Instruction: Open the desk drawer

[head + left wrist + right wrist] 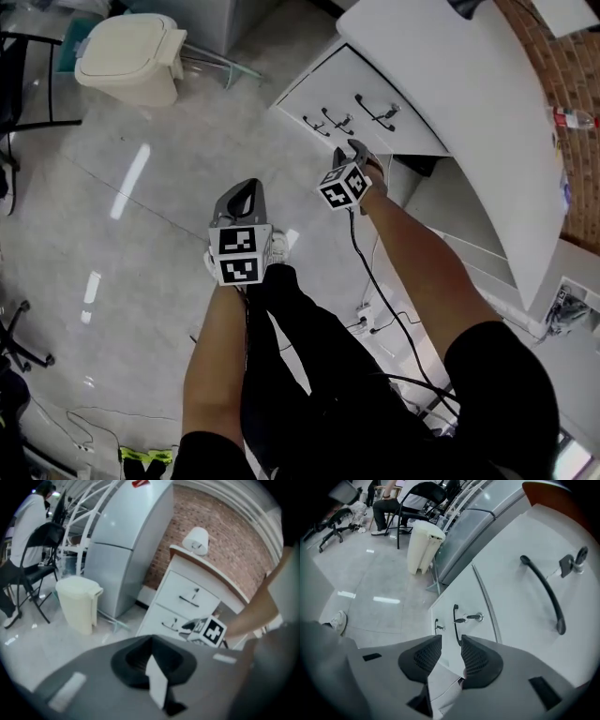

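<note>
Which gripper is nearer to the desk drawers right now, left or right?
Right. The right gripper hangs just in front of the drawer fronts, jaws apart and lined up with a handle, not touching. The left gripper is farther back over the floor.

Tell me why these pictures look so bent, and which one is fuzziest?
Head view: sharp, with white glare streaks on the floor and the desk edge bowed. Left gripper view: the fuzziest, soft all over, with dark rounded corners. Right gripper view: crisper, though the wide lens bends the drawer edges.
</note>
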`<state>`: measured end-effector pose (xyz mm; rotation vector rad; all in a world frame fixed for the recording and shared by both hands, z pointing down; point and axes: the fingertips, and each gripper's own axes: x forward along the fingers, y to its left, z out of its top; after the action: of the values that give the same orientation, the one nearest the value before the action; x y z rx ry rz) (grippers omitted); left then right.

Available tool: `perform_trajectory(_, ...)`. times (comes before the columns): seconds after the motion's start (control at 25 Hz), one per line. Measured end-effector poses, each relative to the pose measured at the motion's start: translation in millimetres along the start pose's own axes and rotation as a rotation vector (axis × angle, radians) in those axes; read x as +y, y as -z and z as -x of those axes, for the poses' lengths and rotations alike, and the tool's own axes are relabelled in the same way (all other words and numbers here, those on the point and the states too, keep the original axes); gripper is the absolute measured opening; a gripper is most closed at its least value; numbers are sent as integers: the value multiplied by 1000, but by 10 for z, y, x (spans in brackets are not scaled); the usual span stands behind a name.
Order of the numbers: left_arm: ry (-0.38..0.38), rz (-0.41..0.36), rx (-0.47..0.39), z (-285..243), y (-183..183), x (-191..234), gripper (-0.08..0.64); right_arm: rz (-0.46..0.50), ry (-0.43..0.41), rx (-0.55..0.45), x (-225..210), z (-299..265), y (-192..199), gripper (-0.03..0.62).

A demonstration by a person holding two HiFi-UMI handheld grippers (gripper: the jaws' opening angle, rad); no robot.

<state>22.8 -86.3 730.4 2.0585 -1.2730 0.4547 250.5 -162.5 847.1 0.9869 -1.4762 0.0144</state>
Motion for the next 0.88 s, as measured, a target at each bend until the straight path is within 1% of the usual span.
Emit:
perform_trajectory(0.12,7,-15,20,-233,183,90,-2,36,33,-2,-45,-265,-26,127)
perform_trajectory(0.24,20,-27,54,-361,350,83,-2,138,116,21,-33,-441,39,126)
perform_trajectory(0.32,24,6,73,-423,414,81,-2,205,196,46,-66,-538,35,126)
perform_trajectory(0.36,21,29,79,-451,431,90,-2,219,227,54,-83,-586,-1,126)
perform_trajectory(0.44,22,57,89,-482,465,77,-2,212,255,72,-82,-675,-54,124)
perform_trajectory(0.48,27,56,93,-490,482,47,-2,197,257,89,-74,-714,-37,122)
perform_trajectory(0.56,33,33,98,-504,504,-6,-2,164,260,128,-84,-784,22,118)
perform_trajectory(0.64,34,2,114,-512,538,-9,-2,151,264,149,-95,-843,26,112)
perform_trajectory(0.8,33,-9,154,-492,682,41,-2,200,293,144,-133,-888,-19,64)
perform_trajectory(0.88,25,-2,165,-494,738,85,-2,223,320,154,-181,-896,-8,24)
